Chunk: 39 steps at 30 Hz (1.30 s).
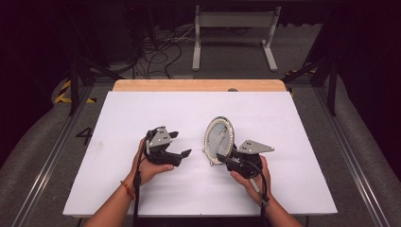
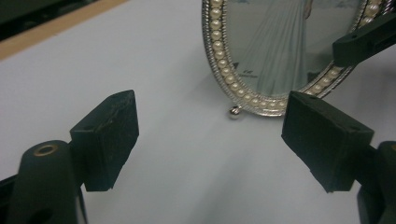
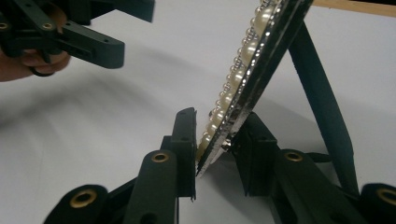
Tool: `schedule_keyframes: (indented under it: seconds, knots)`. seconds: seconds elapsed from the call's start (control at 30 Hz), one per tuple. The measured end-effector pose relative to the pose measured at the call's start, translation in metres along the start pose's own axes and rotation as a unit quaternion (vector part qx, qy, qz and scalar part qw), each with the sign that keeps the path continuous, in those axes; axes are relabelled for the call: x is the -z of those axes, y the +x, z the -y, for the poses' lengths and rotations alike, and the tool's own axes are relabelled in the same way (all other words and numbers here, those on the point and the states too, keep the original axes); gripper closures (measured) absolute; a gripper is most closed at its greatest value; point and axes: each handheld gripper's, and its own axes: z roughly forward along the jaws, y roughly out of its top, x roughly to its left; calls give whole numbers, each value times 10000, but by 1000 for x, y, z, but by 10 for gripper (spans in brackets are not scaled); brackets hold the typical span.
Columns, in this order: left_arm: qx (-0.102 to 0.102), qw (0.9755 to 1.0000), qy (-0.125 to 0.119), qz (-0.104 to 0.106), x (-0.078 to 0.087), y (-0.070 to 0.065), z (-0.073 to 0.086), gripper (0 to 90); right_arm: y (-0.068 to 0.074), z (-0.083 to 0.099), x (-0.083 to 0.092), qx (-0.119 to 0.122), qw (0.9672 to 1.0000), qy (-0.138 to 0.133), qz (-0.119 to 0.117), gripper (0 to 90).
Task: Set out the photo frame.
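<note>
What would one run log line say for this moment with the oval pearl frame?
right gripper: shut on oval pearl frame lower edge | frame: propped on back stand | left gripper: open, apart from frame | surface: white table

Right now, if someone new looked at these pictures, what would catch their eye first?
The oval pearl-rimmed picture frame standing tilted on its rear strut, right of centre on the white table. The right gripper has its jaws closed on the frame's lower edge, while the left gripper hangs open beside it.

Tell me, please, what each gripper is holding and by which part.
The right gripper clamps the oval frame by its lower edge, one jaw on the pearl-trimmed front, the other on the back. The left gripper is open and holds nothing.
</note>
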Motion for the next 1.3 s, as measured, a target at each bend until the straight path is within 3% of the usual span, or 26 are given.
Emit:
schedule_keyframes:
  seconds: [0.13,0.17,0.23,0.3,0.43,0.67,0.77,0.87,0.93,1.0,1.07,1.17,1.23,1.3]
  knots:
    - [-137,9998,81,112,-16,0,-8,182,-8,1,4,-25,9998,62,-192,742]
    - [-258,9996,93,65,-21,-1,-10,190,-10,0,4,-24,9997,85,-228,744]
    - [-374,9990,184,174,-29,-1,-11,227,-13,-1,6,-3,9995,159,-289,745]
    - [-340,9987,288,263,-38,1,-13,206,-15,-3,6,32,9991,236,-346,747]
    - [-160,9988,216,400,-47,5,-16,189,-17,-7,5,74,9984,329,-446,748]
    - [-360,9978,276,479,-64,4,-17,196,-23,-11,4,71,9968,477,-642,754]
    - [-370,9976,276,508,-68,4,-15,199,-21,-11,4,101,9973,441,-578,730]
    - [-366,9972,265,604,-70,6,-14,198,-19,-10,7,118,9985,368,-396,640]
    - [-391,9966,306,653,-72,6,-14,197,-13,-7,14,247,9996,126,-93,615]
    - [-439,9963,337,663,-73,6,-13,195,-6,-5,19,386,9992,95,-107,605]
    - [-397,9961,296,728,-74,6,-13,199,0,0,24,529,9985,76,71,616]
    - [-386,9962,251,738,-74,5,-13,210,-4,7,30,313,9993,-55,216,730]
    - [-315,9963,244,767,-74,4,-14,221,-6,10,32,195,9995,-182,141,747]
    - [-261,9957,305,832,-76,1,-14,218,-5,10,32,236,9994,-199,168,747]
